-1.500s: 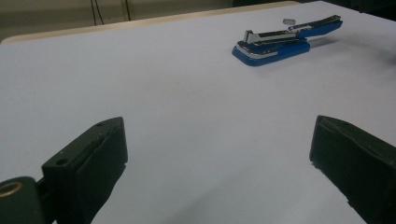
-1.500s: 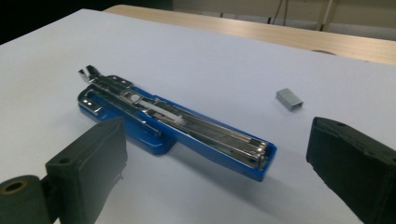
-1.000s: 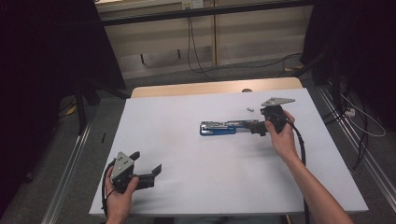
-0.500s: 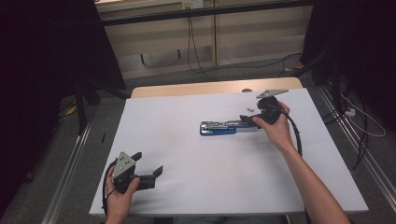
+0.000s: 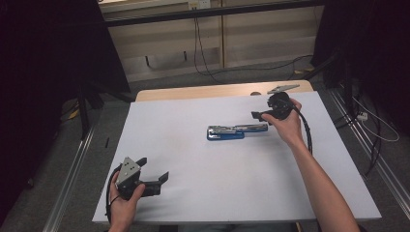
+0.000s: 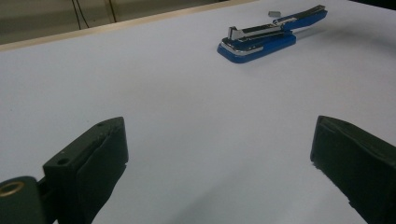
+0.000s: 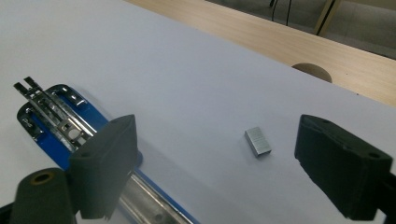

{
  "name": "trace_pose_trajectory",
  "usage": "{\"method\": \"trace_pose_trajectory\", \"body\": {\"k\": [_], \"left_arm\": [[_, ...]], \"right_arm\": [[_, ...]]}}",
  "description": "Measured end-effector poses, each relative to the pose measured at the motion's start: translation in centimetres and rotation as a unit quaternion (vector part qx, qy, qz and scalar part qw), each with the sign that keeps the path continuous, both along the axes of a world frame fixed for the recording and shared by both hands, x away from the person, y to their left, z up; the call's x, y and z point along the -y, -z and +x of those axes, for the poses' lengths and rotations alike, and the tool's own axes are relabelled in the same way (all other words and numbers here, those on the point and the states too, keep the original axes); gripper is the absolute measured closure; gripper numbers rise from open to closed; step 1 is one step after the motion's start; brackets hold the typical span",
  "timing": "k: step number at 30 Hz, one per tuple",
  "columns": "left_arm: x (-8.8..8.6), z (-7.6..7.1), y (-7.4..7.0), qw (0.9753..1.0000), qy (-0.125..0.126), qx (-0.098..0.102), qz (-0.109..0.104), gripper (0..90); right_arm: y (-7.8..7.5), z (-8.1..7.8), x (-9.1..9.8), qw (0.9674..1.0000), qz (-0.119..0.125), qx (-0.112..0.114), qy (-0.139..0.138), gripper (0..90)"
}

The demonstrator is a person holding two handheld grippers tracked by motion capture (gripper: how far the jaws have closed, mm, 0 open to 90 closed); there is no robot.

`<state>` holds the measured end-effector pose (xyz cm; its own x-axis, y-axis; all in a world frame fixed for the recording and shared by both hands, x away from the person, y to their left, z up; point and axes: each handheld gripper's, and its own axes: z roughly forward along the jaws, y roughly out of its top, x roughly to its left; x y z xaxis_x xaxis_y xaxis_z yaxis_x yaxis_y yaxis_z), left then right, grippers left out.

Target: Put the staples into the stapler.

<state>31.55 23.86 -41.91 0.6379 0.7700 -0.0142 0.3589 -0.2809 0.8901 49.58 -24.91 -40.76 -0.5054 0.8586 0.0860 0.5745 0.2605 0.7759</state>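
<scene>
Staple block (image 7: pixel 258 141) tiny, light, rigid, probably slippery; pinch long sides; right gripper (image 7: pixel 224 172) jaws spread around it, just been closing; left gripper (image 6: pixel 219 172) spread, empty.

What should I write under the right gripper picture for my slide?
Open right gripper over white table, staple block between its jaws, opened blue stapler alongside.

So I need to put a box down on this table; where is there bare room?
The widest free patch lies between the stapler and the left claw near the front edge. The far left corner of the table is bare too. It is crowded at the far right, where the right claw hangs by the stapler and the staple block.
</scene>
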Motion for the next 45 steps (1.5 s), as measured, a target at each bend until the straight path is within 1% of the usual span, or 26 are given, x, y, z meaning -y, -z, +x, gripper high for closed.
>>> {"method": "trace_pose_trajectory", "body": {"k": [3,5,7,9,12,13,14,15,16,17,19,20,22,23,26,27,28,29,30,31,32,40,41,42,44,45], "left_arm": [[0.0,0.0,0.0,1.0000,-0.001,0.001,0.000,4.2],[0.0,0.0,0.0,1.0000,0.000,-0.001,-0.001,4.2],[0.0,0.0,0.0,1.0000,0.000,-0.002,-0.001,4.2],[0.0,-0.1,-0.1,1.0000,0.001,0.001,-0.003,4.2],[0.0,-0.1,-0.1,1.0000,0.001,0.002,-0.004,4.2],[0.1,-0.1,-0.1,1.0000,0.002,0.001,-0.005,4.2],[0.1,-0.2,-0.1,1.0000,0.002,0.001,-0.004,4.2],[0.1,-0.3,-0.1,1.0000,0.003,0.000,-0.004,4.2],[0.1,-0.3,-0.2,1.0000,0.006,0.000,-0.001,4.2],[0.2,-0.4,-0.2,1.0000,0.005,0.000,-0.004,4.2],[0.2,-0.4,-0.2,1.0000,0.008,0.002,-0.005,4.1],[0.3,-0.3,-0.2,1.0000,0.007,0.001,-0.007,4.1],[0.2,-0.2,-0.1,0.9999,0.005,-0.001,-0.009,4.1],[0.1,-0.2,-0.1,1.0000,0.003,-0.004,-0.006,4.1],[0.0,-0.1,-0.1,0.9999,-0.001,-0.002,-0.010,4.1],[0.0,-0.1,-0.1,1.0000,-0.002,-0.002,-0.008,4.1],[0.0,-0.1,0.0,1.0000,-0.002,-0.001,-0.002,4.1],[0.0,-0.1,0.0,1.0000,-0.001,-0.004,-0.003,4.1],[0.1,-0.1,0.1,1.0000,0.001,-0.007,-0.005,4.1],[0.1,-0.1,0.1,1.0000,0.003,-0.007,-0.005,4.1],[0.2,-0.1,0.1,1.0000,0.003,-0.007,-0.001,4.1],[0.2,-0.1,0.1,1.0000,0.004,-0.006,-0.004,4.1],[0.2,-0.1,0.0,1.0000,0.004,-0.005,-0.003,4.1],[0.1,-0.1,0.0,1.0000,0.004,-0.004,-0.001,4.1],[0.1,0.0,0.1,1.0000,0.002,-0.006,-0.001,4.1],[0.1,0.0,0.1,1.0000,0.002,-0.006,-0.001,4.1]], "right_arm": [[0.2,0.7,0.2,0.9999,-0.008,-0.015,0.001,16.2],[0.4,1.3,0.5,0.9998,-0.008,-0.014,0.008,18.0],[0.5,1.5,0.7,0.9998,-0.010,-0.016,0.009,19.2],[0.9,2.2,1.1,0.9992,-0.018,-0.031,0.016,20.0],[1.0,2.7,1.2,0.9990,-0.022,-0.033,0.021,21.6],[1.1,2.9,1.3,0.9990,-0.026,-0.033,0.018,22.1],[1.3,3.1,1.2,0.9989,-0.028,-0.036,0.014,26.1],[1.5,3.3,1.2,0.9985,-0.035,-0.041,0.011,26.9],[1.5,3.3,1.2,0.9985,-0.035,-0.041,0.011,26.9],[1.6,3.4,1.1,0.9982,-0.040,-0.044,0.009,27.2],[1.9,3.8,1.1,0.9979,-0.042,-0.049,0.005,31.8],[1.9,3.8,1.1,0.9979,-0.042,-0.049,0.005,31.8],[2.0,4.0,0.9,0.9973,-0.052,-0.052,0.004,33.3],[2.1,4.2,0.7,0.9973,-0.051,-0.053,0.000,38.2],[2.1,4.3,0.5,0.9967,-0.057,-0.057,-0.004,40.2],[2.2,4.4,0.4,0.9966,-0.060,-0.055,-0.007,42.6],[2.3,4.5,0.4,0.9964,-0.059,-0.059,-0.013,45.8],[2.3,4.7,0.4,0.9962,-0.062,-0.060,-0.016,46.6],[2.4,4.9,0.4,0.9958,-0.062,-0.066,-0.016,50.1],[2.4,4.9,0.4,0.9958,-0.062,-0.066,-0.016,50.1],[2.4,5.0,0.4,0.9954,-0.064,-0.069,-0.017,51.5],[2.7,5.5,0.1,0.9926,-0.084,-0.083,-0.025,61.5],[2.9,5.5,0.0,0.9920,-0.088,-0.085,-0.031,65.2],[2.9,5.5,0.0,0.9920,-0.088,-0.085,-0.031,65.2],[3.1,5.6,-0.1,0.9910,-0.100,-0.082,-0.033,68.8],[3.1,5.6,-0.1,0.9910,-0.100,-0.082,-0.033,68.8]]}}
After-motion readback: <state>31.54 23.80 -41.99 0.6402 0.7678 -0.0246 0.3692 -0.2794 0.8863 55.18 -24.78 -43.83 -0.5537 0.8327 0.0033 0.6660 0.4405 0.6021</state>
